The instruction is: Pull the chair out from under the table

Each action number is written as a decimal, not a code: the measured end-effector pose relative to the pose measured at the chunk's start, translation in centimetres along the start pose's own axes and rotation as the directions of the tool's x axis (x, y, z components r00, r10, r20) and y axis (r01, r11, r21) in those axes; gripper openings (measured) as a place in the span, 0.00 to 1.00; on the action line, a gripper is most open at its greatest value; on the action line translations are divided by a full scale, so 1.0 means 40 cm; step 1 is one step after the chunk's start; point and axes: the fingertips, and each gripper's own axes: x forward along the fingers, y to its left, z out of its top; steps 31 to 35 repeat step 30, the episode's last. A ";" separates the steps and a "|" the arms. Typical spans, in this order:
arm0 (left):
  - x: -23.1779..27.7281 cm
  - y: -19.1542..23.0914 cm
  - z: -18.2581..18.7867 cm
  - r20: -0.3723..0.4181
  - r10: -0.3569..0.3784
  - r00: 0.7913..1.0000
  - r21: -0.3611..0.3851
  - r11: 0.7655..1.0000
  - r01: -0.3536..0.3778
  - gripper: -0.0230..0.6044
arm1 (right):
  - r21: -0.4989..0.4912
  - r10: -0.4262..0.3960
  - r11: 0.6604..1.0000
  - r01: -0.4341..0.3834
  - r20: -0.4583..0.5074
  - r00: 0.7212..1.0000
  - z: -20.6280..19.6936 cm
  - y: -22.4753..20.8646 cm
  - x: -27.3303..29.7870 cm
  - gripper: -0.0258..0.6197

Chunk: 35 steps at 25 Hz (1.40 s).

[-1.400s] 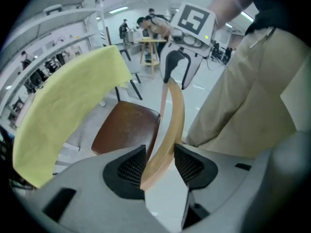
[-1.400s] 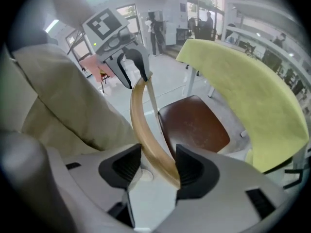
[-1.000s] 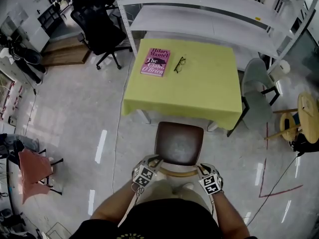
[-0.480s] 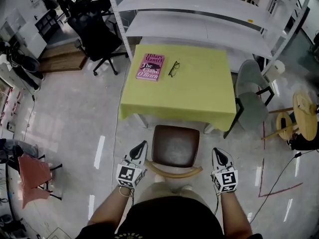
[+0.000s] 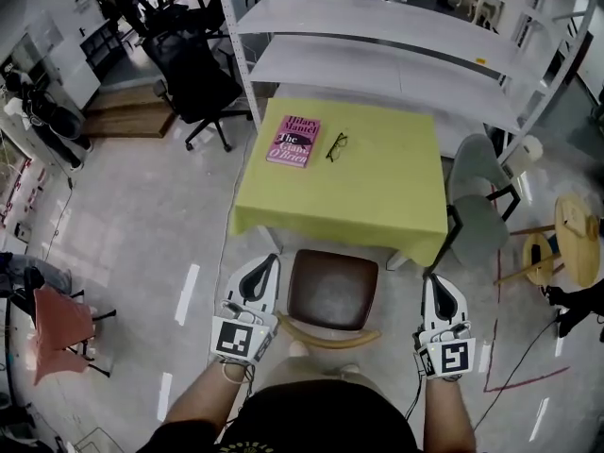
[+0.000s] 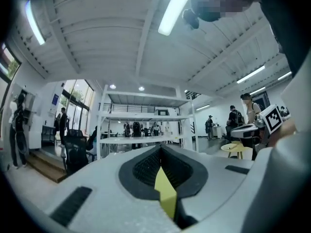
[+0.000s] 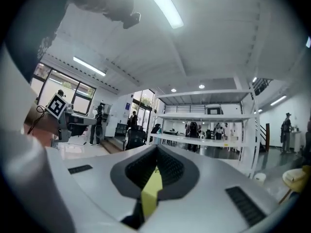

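Observation:
The chair [image 5: 332,289] has a brown seat and a curved wooden backrest [image 5: 328,330]. It stands in front of me, its far edge at the hem of the yellow-green tablecloth on the table [image 5: 377,192]. My left gripper [image 5: 266,262] is lifted beside the chair's left side, shut and empty. To the right of the chair my right gripper [image 5: 437,283] is also lifted, shut and empty. Neither touches the chair. The left gripper view shows closed jaws [image 6: 160,152] pointing level at the room. So does the right gripper view, with its jaws [image 7: 156,152] closed; the chair is in neither.
A pink book [image 5: 293,141] and glasses [image 5: 337,146] lie on the table. A grey chair [image 5: 477,192] stands at its right side, with white shelving [image 5: 396,50] behind. A black office chair [image 5: 193,64] is far left and a round wooden stool [image 5: 576,239] is at the right.
Both grippers have left the ends of the chair's backrest. They rose, spread apart to either side of the chair and now point level. The chair stays where it was.

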 end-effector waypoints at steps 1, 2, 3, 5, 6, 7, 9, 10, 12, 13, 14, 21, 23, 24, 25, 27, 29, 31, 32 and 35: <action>0.000 -0.005 0.019 0.016 -0.008 1.000 0.031 0.999 0.007 0.05 | -0.017 0.000 1.000 0.001 0.012 1.000 0.016 0.008 0.003 0.06; 0.002 -0.008 0.031 0.021 -0.011 1.000 0.059 0.998 0.010 0.05 | -0.033 0.000 0.999 0.001 0.022 1.000 0.028 0.015 0.008 0.06; 0.008 -0.008 0.036 0.020 -0.010 1.000 0.081 0.997 0.009 0.05 | -0.045 0.002 0.999 0.000 0.030 1.000 0.036 0.020 0.015 0.06; 0.025 -0.004 0.041 0.023 -0.002 1.000 0.095 0.996 0.000 0.05 | -0.055 0.004 0.998 -0.002 0.043 0.999 0.044 0.026 0.032 0.06; 0.034 -0.001 0.043 0.031 0.002 1.000 0.088 0.996 -0.005 0.05 | -0.055 0.004 0.998 -0.002 0.044 0.999 0.044 0.027 0.040 0.06; 0.041 0.002 0.044 0.038 0.005 0.999 0.080 0.997 -0.008 0.05 | -0.053 0.004 0.999 -0.002 0.042 0.999 0.041 0.029 0.045 0.06; 0.047 0.004 0.042 0.041 0.009 0.999 0.068 0.998 -0.012 0.05 | -0.043 0.004 0.999 -0.002 0.036 0.999 0.036 0.034 0.050 0.06; 0.048 0.005 0.040 0.039 0.009 0.999 0.064 0.998 -0.011 0.05 | -0.038 0.004 0.999 -0.002 0.036 0.999 0.037 0.035 0.051 0.06; 0.050 0.007 0.039 0.034 0.007 0.999 0.059 0.998 -0.009 0.05 | -0.029 0.002 1.000 -0.001 0.040 0.999 0.043 0.035 0.056 0.06; 0.049 0.011 0.039 0.031 0.007 0.999 0.058 0.998 -0.009 0.05 | -0.027 0.001 1.000 0.000 0.040 0.999 0.046 0.034 0.057 0.06; 0.048 0.017 0.037 0.027 0.010 1.000 0.059 0.998 -0.012 0.05 | -0.026 -0.001 1.000 0.002 0.039 0.999 0.048 0.034 0.059 0.06; 0.074 0.046 0.034 0.008 0.014 1.000 0.074 0.997 -0.015 0.05 | -0.018 -0.008 1.000 0.009 0.034 0.999 0.042 0.036 0.086 0.06; 0.079 0.044 0.038 0.020 0.000 1.000 0.073 0.997 -0.001 0.05 | -0.014 -0.012 1.000 0.012 0.023 1.000 0.036 0.042 0.087 0.06; 0.079 0.044 0.038 0.026 -0.007 1.000 0.070 0.998 0.006 0.05 | -0.013 -0.013 1.000 0.013 0.019 1.000 0.034 0.045 0.087 0.06; 0.078 0.044 0.036 0.032 -0.014 0.999 0.065 0.998 0.012 0.05 | -0.012 -0.015 1.000 0.015 0.015 1.000 0.033 0.047 0.086 0.06; 0.076 0.055 0.041 0.033 -0.012 0.999 0.058 0.998 0.010 0.05 | -0.005 -0.021 1.000 0.022 0.013 1.000 0.038 0.052 0.086 0.06; 0.076 0.073 0.040 0.023 -0.001 1.000 0.052 0.999 0.000 0.05 | 0.002 -0.030 1.000 0.030 0.018 0.999 0.048 0.055 0.090 0.06; 0.075 0.082 0.037 0.017 0.003 1.000 0.049 0.999 -0.004 0.05 | 0.005 -0.035 0.999 0.035 0.021 0.999 0.054 0.057 0.093 0.06; 0.075 0.082 0.037 0.017 0.003 1.000 0.049 0.999 -0.004 0.05 | 0.005 -0.035 0.999 0.035 0.021 0.999 0.054 0.057 0.093 0.06; 0.075 0.082 0.037 0.017 0.003 1.000 0.049 0.999 -0.004 0.05 | 0.005 -0.035 0.999 0.035 0.021 0.999 0.054 0.057 0.093 0.06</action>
